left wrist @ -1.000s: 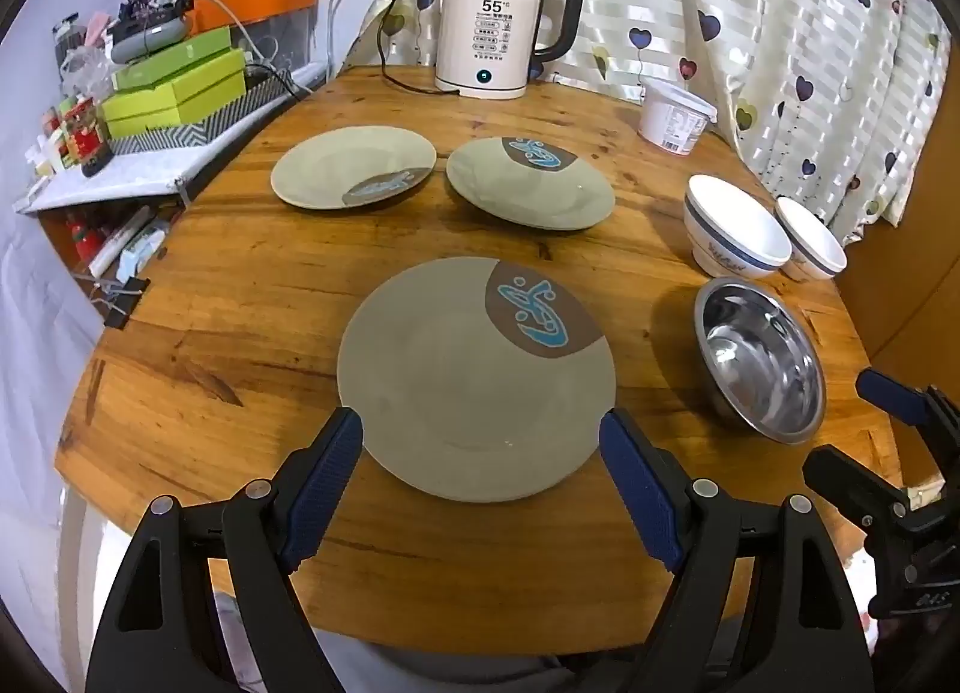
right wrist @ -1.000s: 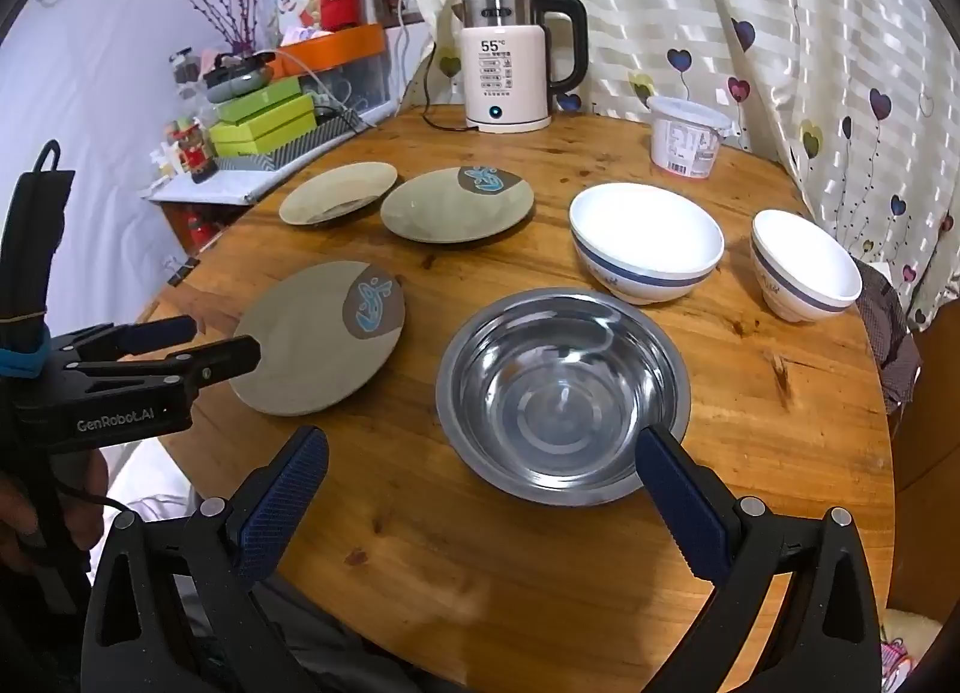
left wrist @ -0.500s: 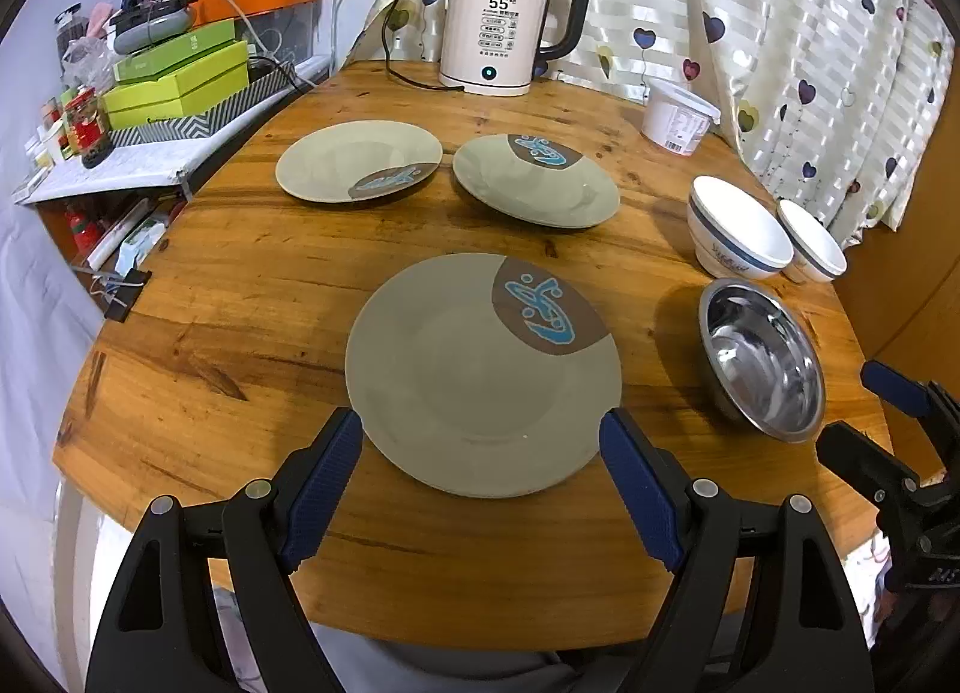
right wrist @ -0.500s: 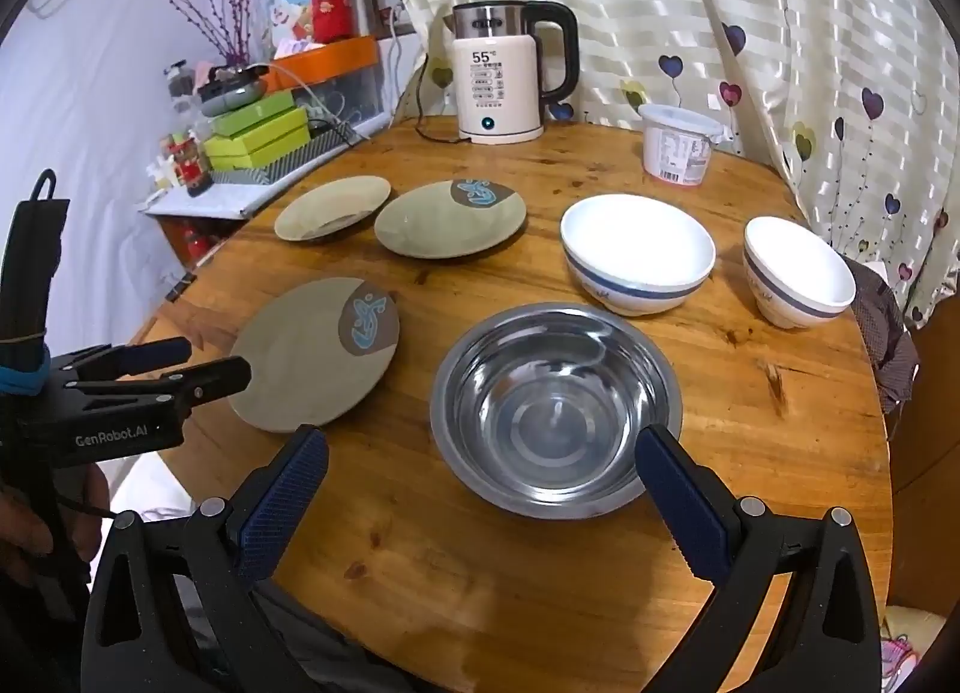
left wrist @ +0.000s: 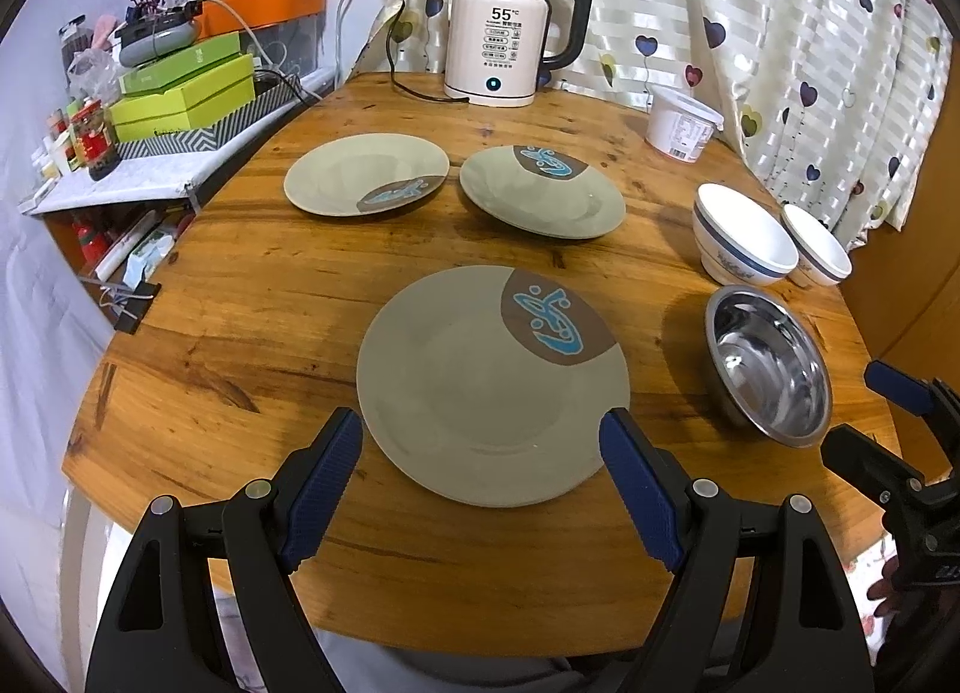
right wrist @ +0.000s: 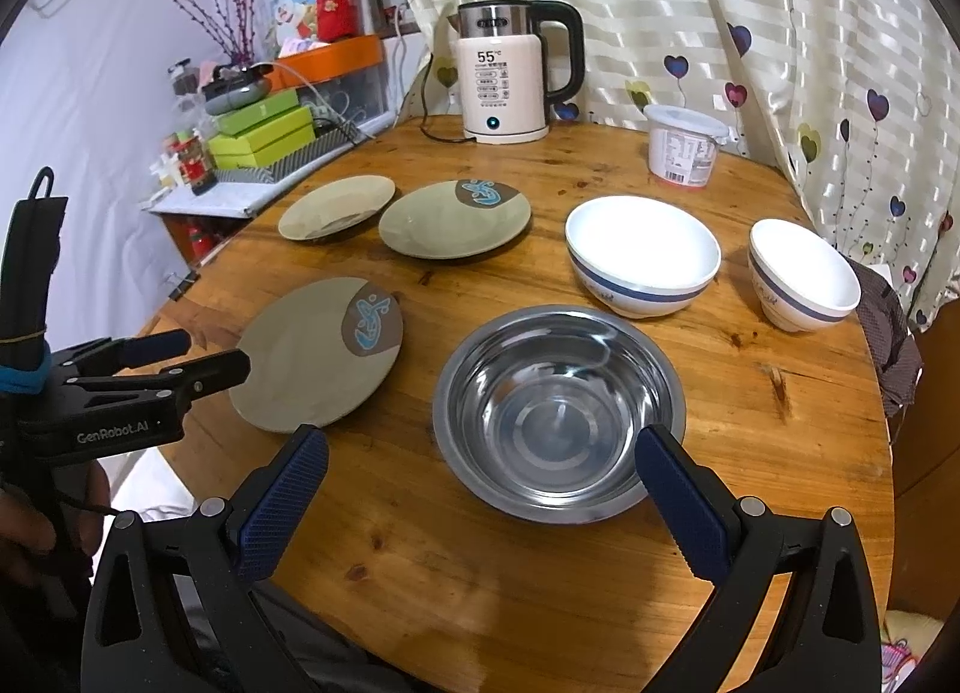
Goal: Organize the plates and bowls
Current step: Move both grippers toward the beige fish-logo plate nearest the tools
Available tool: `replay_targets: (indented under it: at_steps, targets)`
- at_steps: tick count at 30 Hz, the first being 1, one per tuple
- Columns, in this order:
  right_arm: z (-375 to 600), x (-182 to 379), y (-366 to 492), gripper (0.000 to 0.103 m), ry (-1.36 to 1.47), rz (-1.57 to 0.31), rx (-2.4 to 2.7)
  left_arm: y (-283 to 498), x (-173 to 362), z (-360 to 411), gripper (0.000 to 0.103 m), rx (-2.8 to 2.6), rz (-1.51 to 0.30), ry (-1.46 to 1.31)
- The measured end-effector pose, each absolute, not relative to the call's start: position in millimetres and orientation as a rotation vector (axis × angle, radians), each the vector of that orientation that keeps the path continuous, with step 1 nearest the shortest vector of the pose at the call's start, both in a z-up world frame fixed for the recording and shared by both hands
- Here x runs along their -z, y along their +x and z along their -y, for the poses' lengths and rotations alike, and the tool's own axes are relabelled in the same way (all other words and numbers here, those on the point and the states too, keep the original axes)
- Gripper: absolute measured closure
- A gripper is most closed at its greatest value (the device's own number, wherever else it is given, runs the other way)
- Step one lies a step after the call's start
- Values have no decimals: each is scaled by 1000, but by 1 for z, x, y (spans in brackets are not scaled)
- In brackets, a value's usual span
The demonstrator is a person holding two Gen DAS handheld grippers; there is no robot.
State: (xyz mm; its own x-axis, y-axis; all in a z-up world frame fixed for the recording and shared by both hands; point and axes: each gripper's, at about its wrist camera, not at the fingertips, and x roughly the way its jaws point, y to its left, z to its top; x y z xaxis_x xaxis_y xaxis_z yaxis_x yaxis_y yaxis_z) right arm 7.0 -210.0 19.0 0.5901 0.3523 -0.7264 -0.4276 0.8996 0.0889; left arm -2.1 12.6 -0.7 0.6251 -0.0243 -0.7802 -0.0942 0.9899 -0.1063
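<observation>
Hovering wide left tool (left wrist: 480,453) apparently above near plate (left wrist: 474,387), right tool (right wrist: 480,465) wide before steel bowl (right wrist: 558,411)

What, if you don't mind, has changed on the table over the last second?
Only the views shifted slightly as both grippers drifted; nothing was gripped or released. The left gripper stays open before the nearest plate, the right gripper open before the steel bowl. All dishes kept their places.

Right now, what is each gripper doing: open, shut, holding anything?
Left gripper: open, empty, above the near plate.
Right gripper: open, empty, above the steel bowl.
</observation>
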Motion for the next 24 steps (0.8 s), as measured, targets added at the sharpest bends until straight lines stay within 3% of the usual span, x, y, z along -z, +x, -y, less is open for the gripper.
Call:
replay_targets:
  at_steps: [24]
  targets:
    - [203,-19,4,0,-112,-833,-487,-4,-3,-15,21,-37,-868,-122]
